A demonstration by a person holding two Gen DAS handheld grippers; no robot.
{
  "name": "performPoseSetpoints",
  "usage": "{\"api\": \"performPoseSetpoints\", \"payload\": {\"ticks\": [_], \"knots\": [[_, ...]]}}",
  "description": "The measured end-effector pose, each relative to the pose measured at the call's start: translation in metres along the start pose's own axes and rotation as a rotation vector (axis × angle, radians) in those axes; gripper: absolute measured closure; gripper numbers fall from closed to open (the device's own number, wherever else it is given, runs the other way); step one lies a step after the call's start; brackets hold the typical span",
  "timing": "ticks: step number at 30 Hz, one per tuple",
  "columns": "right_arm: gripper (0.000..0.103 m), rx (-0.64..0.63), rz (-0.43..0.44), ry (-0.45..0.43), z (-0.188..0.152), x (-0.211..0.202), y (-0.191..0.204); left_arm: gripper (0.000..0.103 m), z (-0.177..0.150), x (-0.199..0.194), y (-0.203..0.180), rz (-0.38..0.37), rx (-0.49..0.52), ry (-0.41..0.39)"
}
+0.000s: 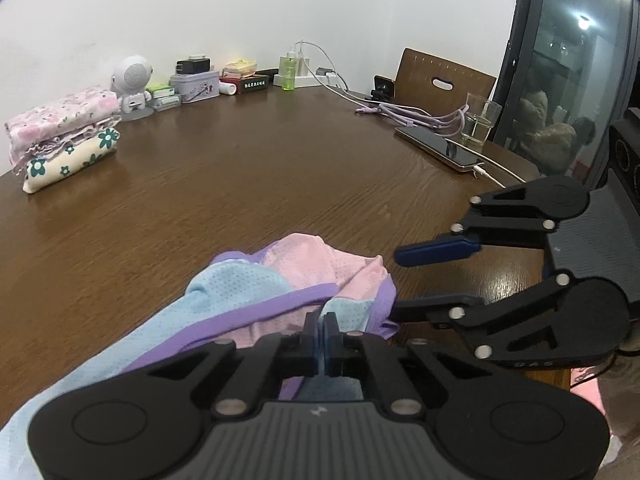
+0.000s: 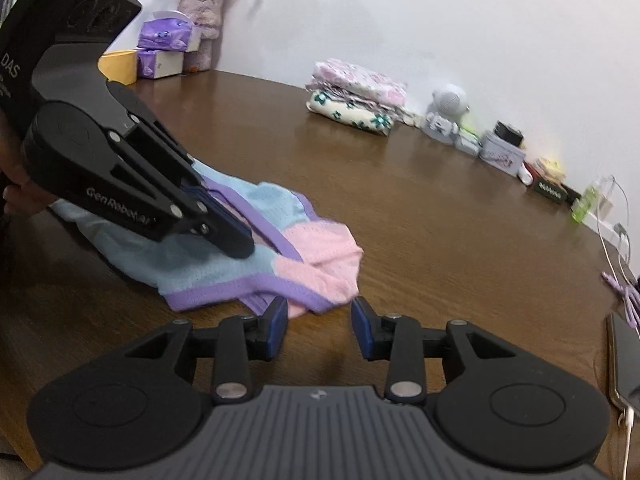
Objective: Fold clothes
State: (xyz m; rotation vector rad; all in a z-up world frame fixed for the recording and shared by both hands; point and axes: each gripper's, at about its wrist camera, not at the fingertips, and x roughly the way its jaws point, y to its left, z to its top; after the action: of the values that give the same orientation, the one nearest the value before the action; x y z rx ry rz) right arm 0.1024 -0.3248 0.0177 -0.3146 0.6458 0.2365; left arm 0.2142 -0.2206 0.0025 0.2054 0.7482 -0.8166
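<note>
Left gripper (image 1: 324, 344) nearest the lens, fingers pinched together on blue fabric of the garment (image 1: 296, 280), probably to pin that side for the fold. Garment: pastel mesh top, blue and pink panels with purple trim, crumpled on the near part of the wooden table (image 1: 240, 168). Not yet folded flat. Right gripper (image 2: 320, 326) with fingers partly apart, nothing between them; pink hem just ahead of the pads, seemingly lined up for a second grip point. Folded floral stack (image 1: 64, 132) parked well apart toward the wall, likely finished pieces. Phone (image 1: 440, 146) and glass (image 1: 480, 122) at the far right edge, away from the work.
</note>
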Motion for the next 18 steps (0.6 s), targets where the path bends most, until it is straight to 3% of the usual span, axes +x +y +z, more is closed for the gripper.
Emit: {"api": "performPoseSetpoints", "payload": {"ticks": [5,12,18], "knots": [[0.067,-0.03,-0.009,-0.029,0.009,0.005,0.003,0.089,0.0,-0.007,-0.01,-0.01,0.034,-0.017],[0.067,-0.064,-0.001,-0.01,0.009,0.011,0.003,0.083,0.001,-0.004,-0.023,-0.025,0.071,-0.012],[0.066,-0.045,0.024,-0.017,0.005,0.008,-0.005,0.07,0.002,-0.025,-0.029,-0.033,0.095,-0.059]]}}
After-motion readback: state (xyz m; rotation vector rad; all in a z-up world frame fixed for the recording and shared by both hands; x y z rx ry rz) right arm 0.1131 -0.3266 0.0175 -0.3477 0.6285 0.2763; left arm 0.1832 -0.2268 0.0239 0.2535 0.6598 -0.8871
